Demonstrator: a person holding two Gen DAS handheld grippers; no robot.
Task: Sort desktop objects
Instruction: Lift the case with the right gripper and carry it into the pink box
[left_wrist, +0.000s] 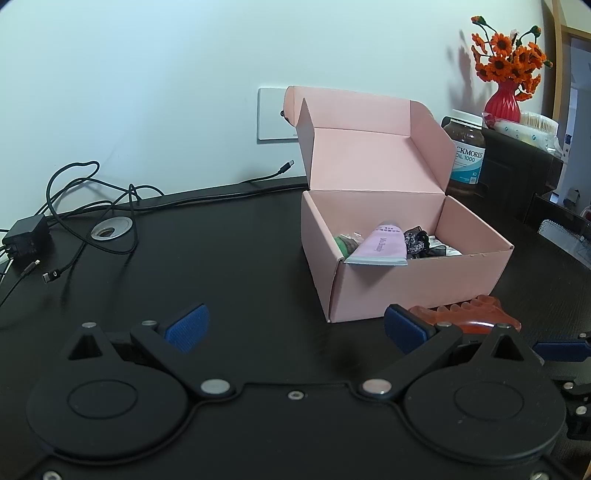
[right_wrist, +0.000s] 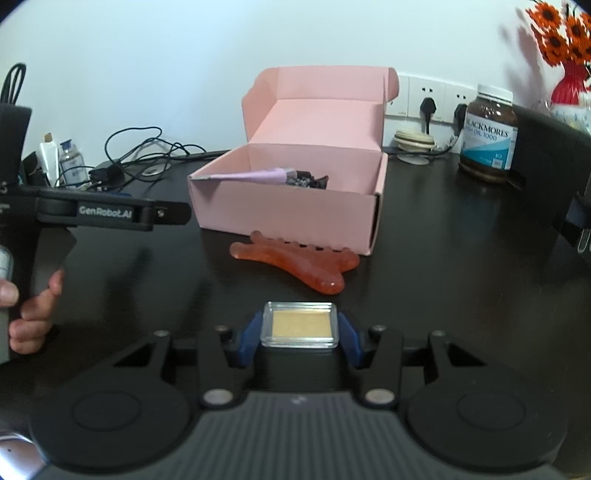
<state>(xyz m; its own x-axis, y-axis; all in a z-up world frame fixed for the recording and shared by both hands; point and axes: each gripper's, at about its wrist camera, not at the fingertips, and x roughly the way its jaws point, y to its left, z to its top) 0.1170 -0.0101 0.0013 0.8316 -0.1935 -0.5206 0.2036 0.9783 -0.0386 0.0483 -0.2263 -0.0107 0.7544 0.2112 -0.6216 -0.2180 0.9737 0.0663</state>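
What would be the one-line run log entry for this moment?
right tool: shut on clear case | left tool: open, empty | orange comb: on desk, before pink box | box: lid open

left wrist: low, near | right wrist: likewise, apparently | shared: pink box (left_wrist: 402, 284)

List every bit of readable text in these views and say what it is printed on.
"BLACKMORES" and "FISH OIL 1000": label of the brown supplement jar.
"GenRobot.AI": side of the left gripper.
Dark script along the lilac tube in the pink box: too blurred to read.
Small print low on the jar label: too small to read.
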